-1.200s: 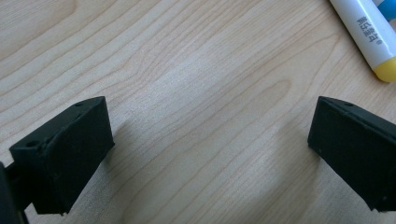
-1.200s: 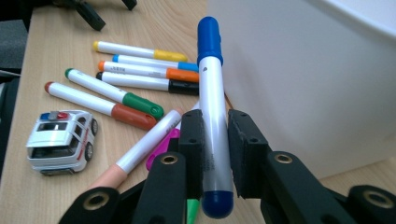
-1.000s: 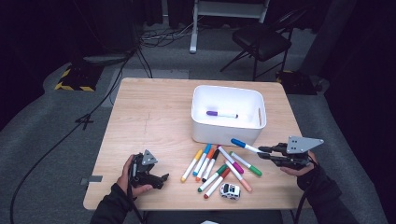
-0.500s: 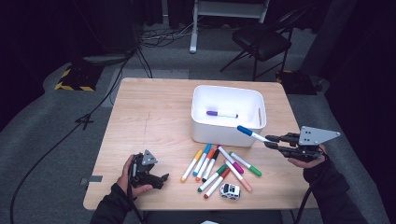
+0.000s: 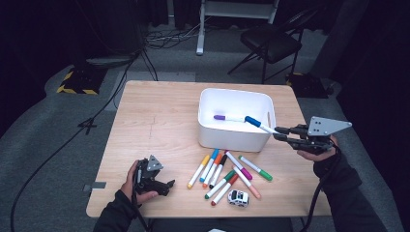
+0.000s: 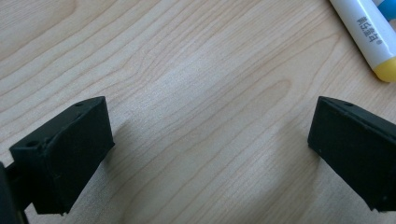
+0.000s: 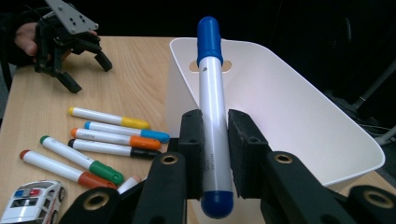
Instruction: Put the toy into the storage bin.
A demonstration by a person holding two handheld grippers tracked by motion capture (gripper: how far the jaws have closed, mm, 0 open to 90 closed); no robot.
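Observation:
My right gripper (image 5: 281, 133) is shut on a blue-capped white marker (image 5: 256, 123), whose blue cap reaches over the right rim of the white bin (image 5: 232, 139). In the right gripper view the marker (image 7: 212, 93) stands between the two jaws, pointing across the bin (image 7: 299, 121). A purple-capped marker (image 5: 226, 117) lies inside the bin. Several loose markers (image 5: 220, 174) lie in front of the bin. My left gripper (image 5: 166, 186) rests open on the table at the front left, over bare wood (image 6: 210, 144).
A small toy police car (image 5: 238, 197) sits by the front edge, near the markers, and appears as a toy car (image 7: 30, 201) in the right gripper view. A yellow-capped marker (image 6: 366, 32) lies just beyond the left gripper's jaws. A dark chair (image 5: 270, 43) stands behind the table.
My right gripper has carried the blue marker up and back from above the loose markers to the bin's right rim. The left gripper has stayed put.

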